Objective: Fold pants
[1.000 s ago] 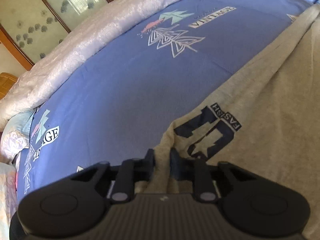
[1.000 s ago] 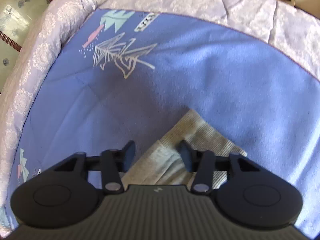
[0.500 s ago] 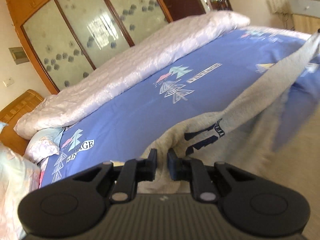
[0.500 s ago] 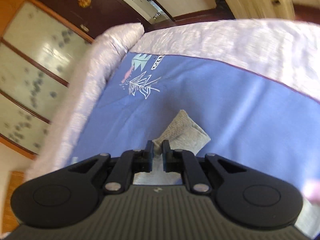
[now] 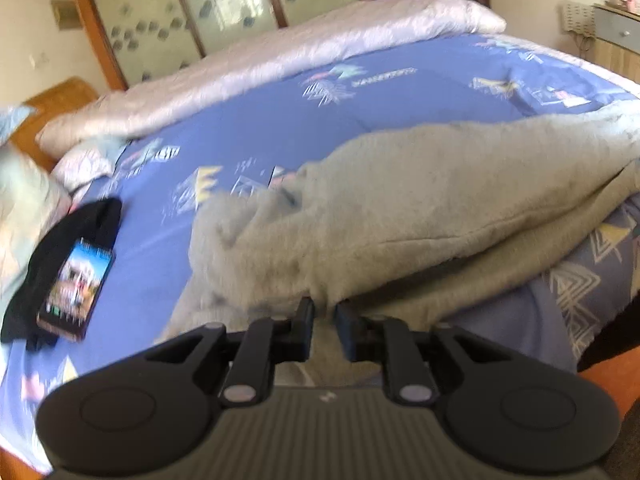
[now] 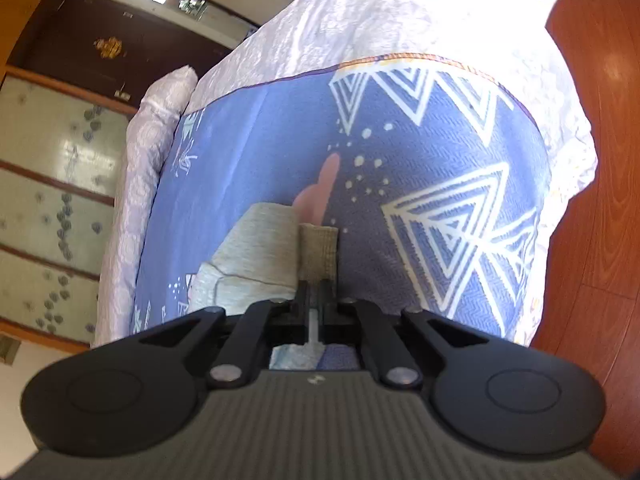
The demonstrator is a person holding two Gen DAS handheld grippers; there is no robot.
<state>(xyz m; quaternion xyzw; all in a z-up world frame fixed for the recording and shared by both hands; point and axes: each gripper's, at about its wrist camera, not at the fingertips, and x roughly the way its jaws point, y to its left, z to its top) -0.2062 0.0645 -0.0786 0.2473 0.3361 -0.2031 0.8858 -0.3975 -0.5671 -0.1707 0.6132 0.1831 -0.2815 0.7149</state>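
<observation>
Grey sweatpants (image 5: 420, 208) lie bunched and partly lifted over the blue patterned bed cover (image 5: 360, 120), fleecy inner side up. My left gripper (image 5: 325, 310) pinches a fold of their fabric near the waist end. Its jaws are opening slightly, with cloth still between the pads. In the right wrist view, the ribbed cuff (image 6: 318, 250) of a pants leg (image 6: 256, 256) sticks up between the fingers of my right gripper (image 6: 316, 288), which is shut on it above the bed cover (image 6: 256, 152) near the bed's corner.
A lit phone (image 5: 76, 288) rests on a black cloth (image 5: 80, 224) at the left, beside pillows (image 5: 24, 200). A pale rolled quilt (image 5: 280, 56) runs along the far side. Glass wardrobe doors (image 5: 220, 4) stand behind. Wooden floor (image 6: 600, 160) shows past the bed edge.
The right gripper's jaws closed on the cuff. Both grippers swept across the bed, dragging the pants, which lifted and turned fleece side up. The phone and the floor came into view.
</observation>
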